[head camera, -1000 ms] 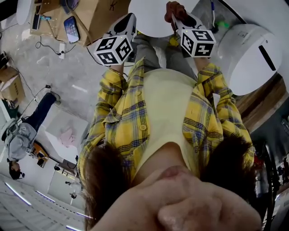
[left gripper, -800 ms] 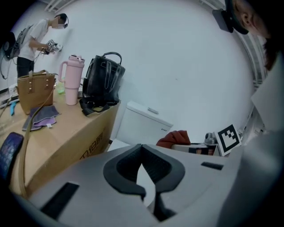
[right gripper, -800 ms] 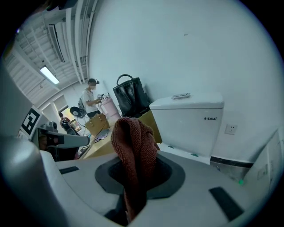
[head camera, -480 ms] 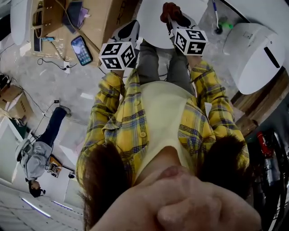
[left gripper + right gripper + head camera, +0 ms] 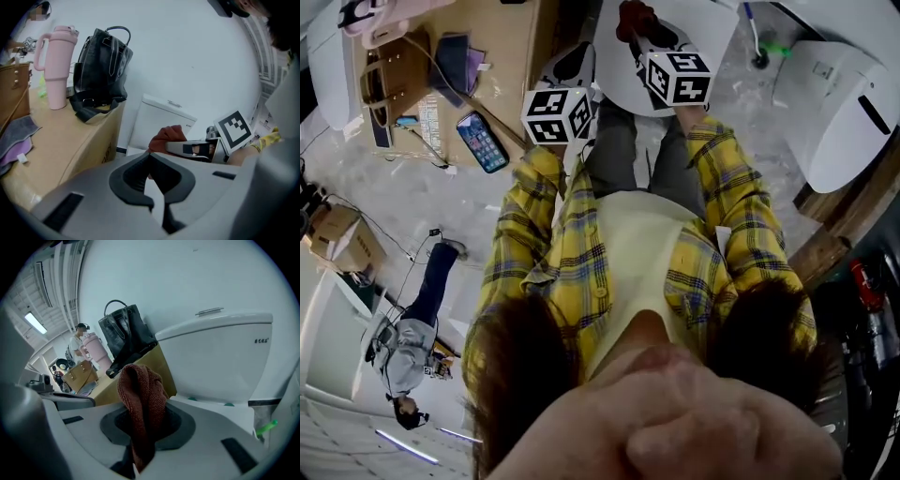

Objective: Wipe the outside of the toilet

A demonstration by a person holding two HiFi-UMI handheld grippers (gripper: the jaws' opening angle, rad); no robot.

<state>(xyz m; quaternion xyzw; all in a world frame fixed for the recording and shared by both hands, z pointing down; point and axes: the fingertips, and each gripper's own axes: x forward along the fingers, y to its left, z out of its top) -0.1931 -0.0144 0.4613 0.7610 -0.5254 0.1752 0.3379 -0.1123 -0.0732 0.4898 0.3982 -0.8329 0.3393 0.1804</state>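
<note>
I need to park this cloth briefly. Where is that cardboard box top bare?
Bare cardboard box top lies in front of the pink tumbler and black handbag, right of the grey cloth. The far left, by the brown bag, is crowded.

A cardboard box (image 5: 105, 389) bearing a black bag (image 5: 125, 336) stands just beside the toilet tank (image 5: 220, 357), blocking its left; the tank's front is clear.

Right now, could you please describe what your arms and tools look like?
The left tool and right tool are grey shells with dark pads; each carries a white cube with black square markers. The sleeves are yellow plaid with dark stripes.
</note>
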